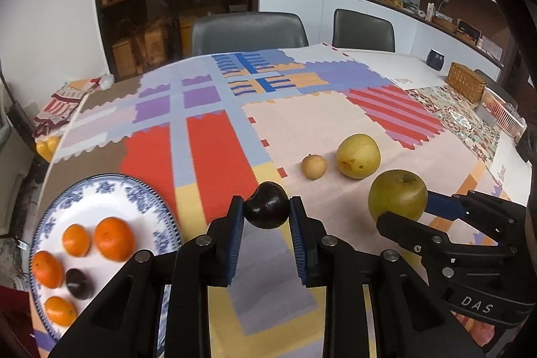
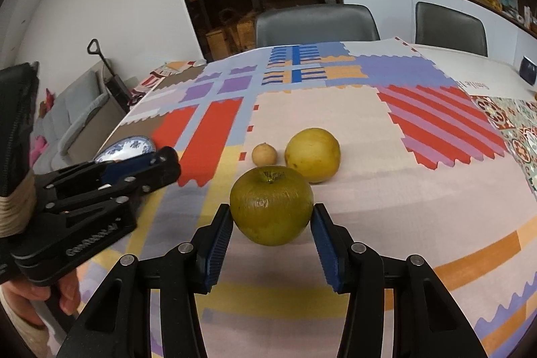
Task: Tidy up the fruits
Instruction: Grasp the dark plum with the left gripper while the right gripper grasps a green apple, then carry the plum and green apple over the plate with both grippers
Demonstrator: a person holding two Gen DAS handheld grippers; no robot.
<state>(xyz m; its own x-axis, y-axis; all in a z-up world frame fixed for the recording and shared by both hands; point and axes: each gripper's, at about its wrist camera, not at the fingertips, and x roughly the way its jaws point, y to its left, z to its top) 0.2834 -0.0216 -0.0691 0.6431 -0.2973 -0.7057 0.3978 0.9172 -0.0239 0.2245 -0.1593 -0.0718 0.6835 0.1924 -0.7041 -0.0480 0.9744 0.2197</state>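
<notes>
Blue-patterned white plate (image 1: 100,203) holds oranges at far left. Beside it, the left gripper (image 1: 266,212) clasps a dark round plum (image 1: 266,205). Rightward, the right gripper (image 2: 272,223) brackets a green apple (image 2: 272,205), pads touching its sides.

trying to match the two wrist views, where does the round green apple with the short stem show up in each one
Left wrist view: the round green apple sits at lower right, between the right gripper's fingers, right of the dark plum in the left gripper.
Right wrist view: it is at centre, just below the middle, between the blue pads.
Shared landmark: the larger round yellow fruit just behind the apple, with the small tan fruit on its left.
</notes>
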